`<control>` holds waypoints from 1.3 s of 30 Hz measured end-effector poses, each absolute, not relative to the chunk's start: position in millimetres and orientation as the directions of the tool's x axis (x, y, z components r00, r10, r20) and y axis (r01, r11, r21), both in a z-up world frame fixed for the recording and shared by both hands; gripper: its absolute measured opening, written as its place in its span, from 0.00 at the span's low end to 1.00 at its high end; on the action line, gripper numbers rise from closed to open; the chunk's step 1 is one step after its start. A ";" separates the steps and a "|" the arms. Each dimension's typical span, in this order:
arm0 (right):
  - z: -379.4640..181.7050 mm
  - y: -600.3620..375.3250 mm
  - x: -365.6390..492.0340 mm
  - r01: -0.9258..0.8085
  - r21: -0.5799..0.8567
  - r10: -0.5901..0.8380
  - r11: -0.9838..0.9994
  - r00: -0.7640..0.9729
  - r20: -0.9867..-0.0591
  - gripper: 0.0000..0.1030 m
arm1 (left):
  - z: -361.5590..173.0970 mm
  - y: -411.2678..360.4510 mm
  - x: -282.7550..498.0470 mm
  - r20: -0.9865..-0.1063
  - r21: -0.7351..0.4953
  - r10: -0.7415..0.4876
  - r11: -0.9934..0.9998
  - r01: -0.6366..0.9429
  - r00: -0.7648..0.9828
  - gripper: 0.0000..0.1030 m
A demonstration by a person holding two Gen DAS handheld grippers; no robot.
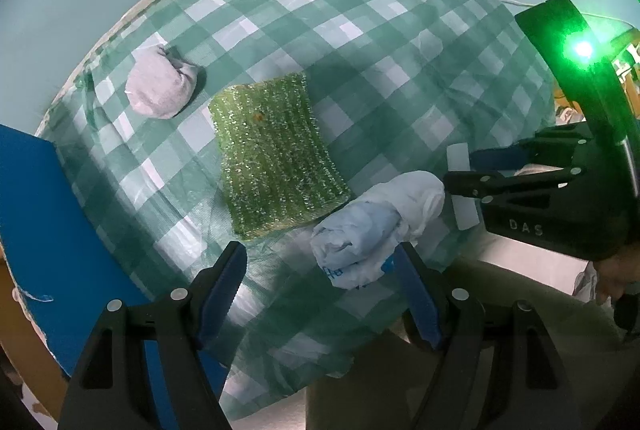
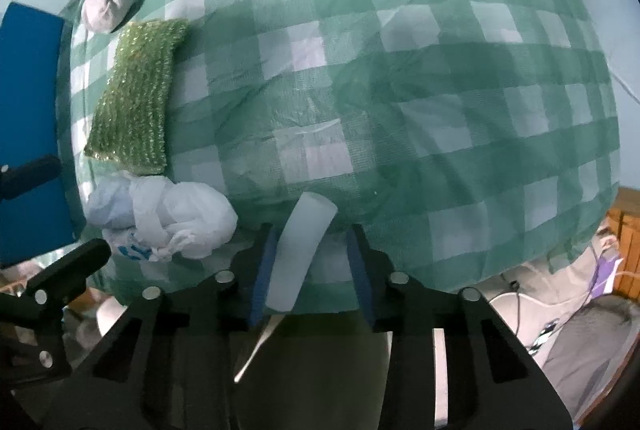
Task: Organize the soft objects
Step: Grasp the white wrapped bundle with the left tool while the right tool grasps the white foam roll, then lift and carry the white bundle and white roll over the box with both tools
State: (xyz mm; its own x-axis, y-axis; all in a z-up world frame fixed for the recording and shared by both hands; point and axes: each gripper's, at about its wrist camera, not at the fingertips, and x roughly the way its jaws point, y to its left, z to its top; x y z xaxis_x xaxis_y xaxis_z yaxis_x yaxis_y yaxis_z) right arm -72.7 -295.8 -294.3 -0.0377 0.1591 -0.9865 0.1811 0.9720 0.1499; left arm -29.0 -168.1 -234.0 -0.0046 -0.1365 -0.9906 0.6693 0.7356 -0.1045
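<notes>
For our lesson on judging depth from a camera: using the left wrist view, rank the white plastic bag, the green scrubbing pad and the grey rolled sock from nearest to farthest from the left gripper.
1. White plastic bag: nearest, just ahead of the left gripper, by its right-hand jaw.
2. Green scrubbing pad: next, mid-cloth, beyond the jaws.
3. Grey rolled sock: farthest, upper left.

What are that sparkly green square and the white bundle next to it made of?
Green square: looks like a knitted tinsel-yarn scrubbing cloth; ribbed rows that glitter. White bundle: apparently thin plastic bag film, knotted; crinkly, slightly translucent, with blue print.
</notes>
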 end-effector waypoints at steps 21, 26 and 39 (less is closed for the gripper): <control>-270.9 -345.5 -56.3 0.222 0.245 0.247 0.944 0.019 -0.969 0.12 | -263.8 -210.9 -34.8 -0.987 -0.157 -0.129 0.673 0.723 -0.094 0.76; -264.8 -358.5 -57.8 0.239 0.251 0.252 0.938 0.029 -0.967 0.12 | -277.3 -225.6 -35.6 -0.989 -0.146 -0.103 0.654 0.743 -0.104 0.76; -262.0 -358.2 -55.4 0.218 0.269 0.269 0.938 0.031 -0.963 0.12 | -283.1 -246.0 -47.4 -0.995 -0.099 -0.073 0.655 0.749 -0.068 0.43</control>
